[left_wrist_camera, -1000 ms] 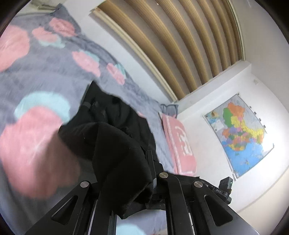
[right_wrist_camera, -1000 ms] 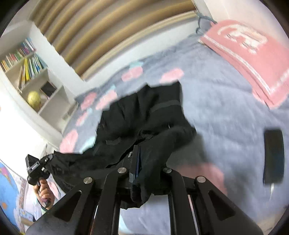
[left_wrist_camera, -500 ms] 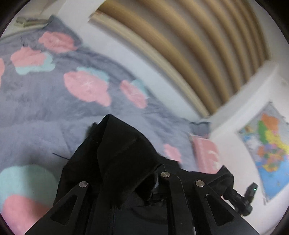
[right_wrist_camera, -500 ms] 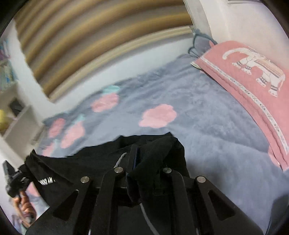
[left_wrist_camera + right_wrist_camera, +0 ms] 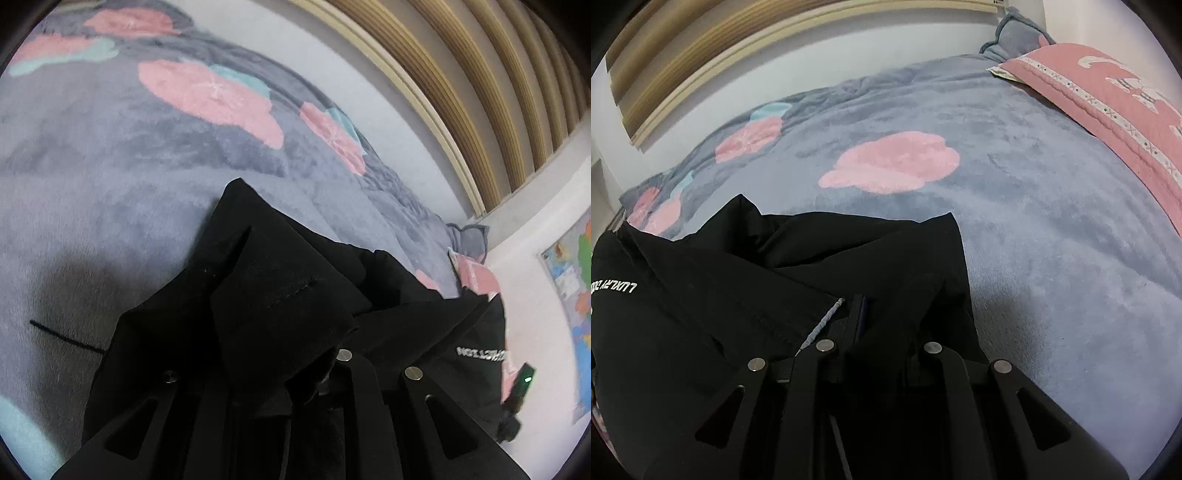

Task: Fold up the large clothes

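While the black garment [image 5: 280, 295] hung bunched over the grey blanket [image 5: 92, 184], the left gripper [image 5: 280, 373] was clamped on a thick fold of it, cloth swallowing the fingers. Across the slack span, white lettering [image 5: 615, 286] showed near one edge. On the right, the right gripper [image 5: 882, 325] pinched another edge, beside a pink pillow [image 5: 1108, 92]. Soft, limp, probably fairly weighty stuff: I'd judge seams and corners the best holds.

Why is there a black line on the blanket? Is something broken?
Nothing looks broken. A thin dark thread lies on the blanket beside the black garment, probably loose from it. Both grippers grip that garment.
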{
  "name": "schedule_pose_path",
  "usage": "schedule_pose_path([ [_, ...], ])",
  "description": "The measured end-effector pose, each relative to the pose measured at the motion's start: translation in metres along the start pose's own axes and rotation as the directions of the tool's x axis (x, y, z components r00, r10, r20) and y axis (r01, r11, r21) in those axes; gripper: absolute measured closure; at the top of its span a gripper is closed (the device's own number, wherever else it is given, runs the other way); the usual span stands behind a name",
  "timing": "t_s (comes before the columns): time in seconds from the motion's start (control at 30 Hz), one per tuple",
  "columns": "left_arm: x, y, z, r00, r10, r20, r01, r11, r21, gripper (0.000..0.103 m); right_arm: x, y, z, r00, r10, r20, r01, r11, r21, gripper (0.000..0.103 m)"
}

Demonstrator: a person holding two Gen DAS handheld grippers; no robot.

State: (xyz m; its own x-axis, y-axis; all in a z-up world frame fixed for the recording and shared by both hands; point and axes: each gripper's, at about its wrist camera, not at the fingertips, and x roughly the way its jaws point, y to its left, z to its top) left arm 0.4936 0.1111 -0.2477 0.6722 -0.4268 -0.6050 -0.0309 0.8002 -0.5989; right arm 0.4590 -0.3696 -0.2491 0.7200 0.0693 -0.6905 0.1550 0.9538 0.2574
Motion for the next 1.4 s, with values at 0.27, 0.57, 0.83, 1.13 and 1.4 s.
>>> schedule_pose_path([
  [0.27,-0.015,-0.004,0.008,0.996,-0.031,-0.09,0.032,0.999,0.011,0.084,-0.016,-0.012,0.012,0.988,0.127,-0.09,-0.125,0.992,0.035,0.08],
  [0.57,-0.175,-0.028,0.021,0.94,-0.338,0.052,0.319,0.921,0.222,0.019,-0.148,-0.056,0.013,0.942,0.311,0.128,-0.304,0.95,-0.071,0.004],
  [0.83,-0.085,0.003,0.048,0.993,-0.1,-0.056,0.104,0.991,0.084,0.019,-0.074,-0.031,0.035,0.983,0.184,-0.001,-0.182,0.97,-0.164,0.008],
  [1.13,-0.008,0.034,0.068,0.966,-0.178,-0.189,0.156,0.98,-0.123,0.02,0.006,-0.023,0.052,0.966,0.23,-0.118,-0.246,0.96,-0.134,0.053],
  [1.4,-0.086,-0.008,0.067,0.996,-0.074,0.046,0.071,0.996,0.062,0.095,-0.092,0.003,0.057,0.981,-0.012,0.194,0.061,0.967,-0.247,0.091],
])
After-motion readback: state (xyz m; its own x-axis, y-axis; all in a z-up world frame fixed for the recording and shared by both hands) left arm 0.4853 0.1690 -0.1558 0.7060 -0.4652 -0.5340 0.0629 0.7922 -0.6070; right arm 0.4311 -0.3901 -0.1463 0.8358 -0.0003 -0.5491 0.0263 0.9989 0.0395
